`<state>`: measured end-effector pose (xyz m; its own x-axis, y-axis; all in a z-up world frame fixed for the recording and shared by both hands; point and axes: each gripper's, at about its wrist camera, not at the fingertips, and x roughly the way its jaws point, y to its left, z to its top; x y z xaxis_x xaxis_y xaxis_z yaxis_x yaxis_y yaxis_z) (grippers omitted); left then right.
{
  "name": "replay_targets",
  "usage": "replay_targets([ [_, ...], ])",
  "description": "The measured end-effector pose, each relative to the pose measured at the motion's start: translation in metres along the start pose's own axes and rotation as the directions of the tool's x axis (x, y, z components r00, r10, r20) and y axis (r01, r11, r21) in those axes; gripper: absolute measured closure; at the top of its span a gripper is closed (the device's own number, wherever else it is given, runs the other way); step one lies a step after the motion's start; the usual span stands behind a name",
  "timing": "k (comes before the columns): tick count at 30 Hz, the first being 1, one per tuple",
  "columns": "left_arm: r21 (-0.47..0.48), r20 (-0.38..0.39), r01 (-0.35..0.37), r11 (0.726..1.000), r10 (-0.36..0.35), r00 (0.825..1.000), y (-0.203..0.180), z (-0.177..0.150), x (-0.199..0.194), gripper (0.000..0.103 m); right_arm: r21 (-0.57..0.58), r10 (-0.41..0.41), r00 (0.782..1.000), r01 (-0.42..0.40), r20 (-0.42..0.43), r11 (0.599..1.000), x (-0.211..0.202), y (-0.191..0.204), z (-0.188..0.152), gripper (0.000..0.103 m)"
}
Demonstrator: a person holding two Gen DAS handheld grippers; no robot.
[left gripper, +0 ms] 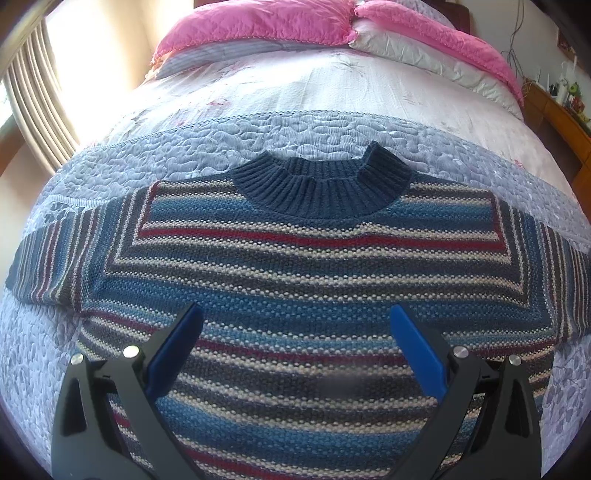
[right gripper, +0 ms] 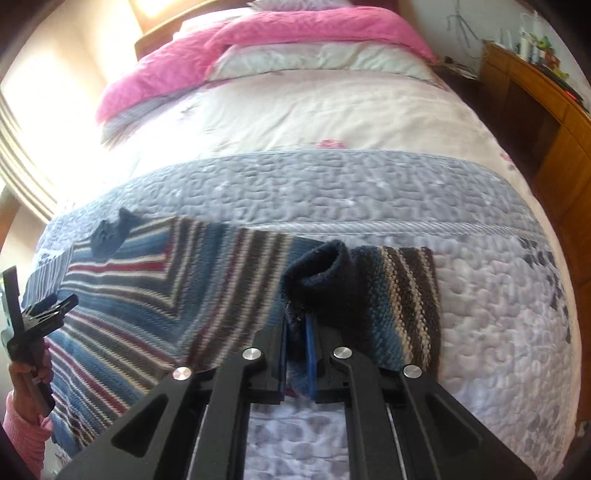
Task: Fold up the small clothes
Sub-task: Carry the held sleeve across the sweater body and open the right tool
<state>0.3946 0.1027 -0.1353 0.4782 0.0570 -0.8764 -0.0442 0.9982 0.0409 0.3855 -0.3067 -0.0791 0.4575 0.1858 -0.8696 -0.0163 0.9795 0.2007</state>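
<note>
A small striped knit sweater (left gripper: 295, 266) in blue, red, cream and grey lies flat on the bed, its dark blue ribbed collar (left gripper: 325, 181) away from me. My left gripper (left gripper: 295, 321) hovers open over the sweater's lower body, nothing between its blue pads. In the right wrist view the same sweater (right gripper: 147, 295) spreads to the left, and its right sleeve (right gripper: 399, 295) is lifted. My right gripper (right gripper: 297, 325) is shut on the sleeve's dark cuff (right gripper: 321, 280). The left gripper (right gripper: 40, 314) also shows at the left edge, held by a hand in a pink sleeve.
The bed carries a lilac quilted cover (left gripper: 258, 136) and a pale floral sheet (right gripper: 314, 118). Pink and white pillows (left gripper: 266, 26) lie at the head. A wooden cabinet (right gripper: 539, 110) with small items stands on the right, and striped curtains (left gripper: 33, 92) hang on the left.
</note>
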Motion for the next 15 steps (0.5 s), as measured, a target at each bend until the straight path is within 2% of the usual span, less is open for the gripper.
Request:
replay_targets([
  [2,-0.008,-0.014,0.044,0.999,-0.044,0.999,0.005,0.000,0.002,0.003,-0.045,0.048,0.999,-0.048,-0.006,0.998,0.011,0.035,0.005,0.095],
  [5,0.002,-0.026,0.063,0.998,-0.063,0.998,0.010,0.000,0.004,0.003,-0.099,0.113,0.993,-0.115,-0.024,0.988,0.030,0.082,0.013,0.095],
  [9,-0.003,-0.042,0.075,0.997,-0.075,0.996,0.017,-0.002,0.007,0.003,-0.143,0.133,0.988,-0.144,-0.082,0.979,0.068,0.130,0.014,0.094],
  [12,-0.012,-0.052,0.082,0.997,-0.082,0.995,0.021,-0.003,0.009,0.003,-0.127,0.157,0.978,-0.175,-0.137,0.976,0.093,0.144,0.006,0.085],
  [14,-0.011,-0.056,0.093,0.996,-0.094,0.994,0.022,-0.003,0.009,0.003,-0.115,0.189,0.972,-0.206,-0.141,0.972,0.095,0.145,0.000,0.082],
  [15,-0.008,-0.055,0.099,0.995,-0.099,0.994,0.021,-0.003,0.008,0.003,-0.115,0.197,0.971,-0.213,-0.136,0.970,0.091,0.144,-0.003,0.066],
])
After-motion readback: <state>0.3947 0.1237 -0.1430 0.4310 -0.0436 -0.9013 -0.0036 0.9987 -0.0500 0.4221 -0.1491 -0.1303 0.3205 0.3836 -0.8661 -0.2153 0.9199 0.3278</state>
